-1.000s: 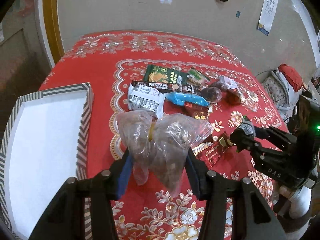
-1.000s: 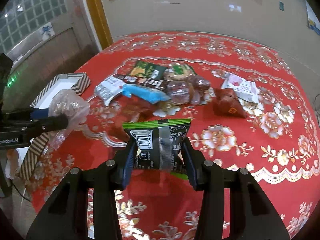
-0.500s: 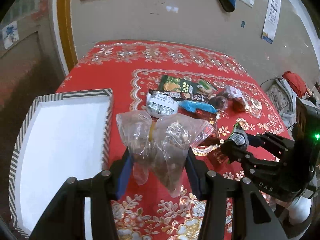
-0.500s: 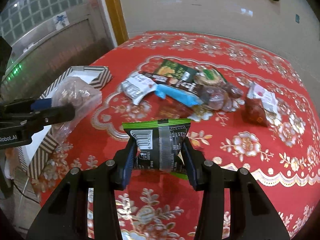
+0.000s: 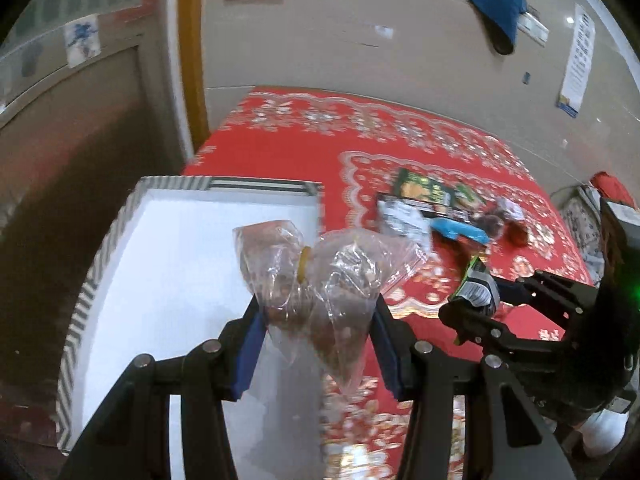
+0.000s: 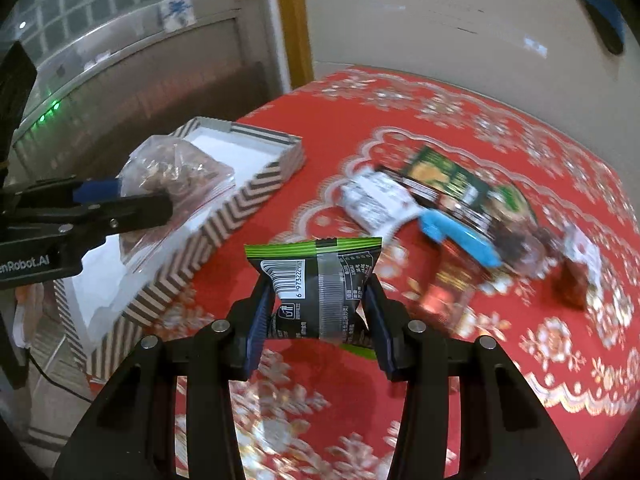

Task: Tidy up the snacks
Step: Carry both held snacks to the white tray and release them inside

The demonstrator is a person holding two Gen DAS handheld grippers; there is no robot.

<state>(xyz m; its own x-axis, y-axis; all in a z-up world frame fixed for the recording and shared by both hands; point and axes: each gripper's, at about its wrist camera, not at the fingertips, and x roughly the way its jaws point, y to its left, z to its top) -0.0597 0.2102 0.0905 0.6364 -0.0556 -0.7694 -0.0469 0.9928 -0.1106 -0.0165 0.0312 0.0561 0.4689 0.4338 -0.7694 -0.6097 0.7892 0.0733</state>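
My left gripper (image 5: 316,320) is shut on a clear plastic bag of brown snacks (image 5: 320,280), held above the right edge of the white box with striped rim (image 5: 84,292). The bag also shows in the right wrist view (image 6: 176,176), over the box (image 6: 224,216). My right gripper (image 6: 318,308) is shut on a black and green snack packet (image 6: 316,280), held above the red tablecloth to the right of the box. The packet also shows in the left wrist view (image 5: 476,288).
A pile of loose snacks lies mid-table: a green packet (image 6: 448,176), a white packet (image 6: 372,200), a blue packet (image 6: 460,240) and a red packet (image 6: 448,284). The table (image 6: 520,128) ends at a wall behind; its left edge drops to the floor.
Both grippers have moved left toward the striped box with their loads. The bag now hangs over the box instead of over the tablecloth.
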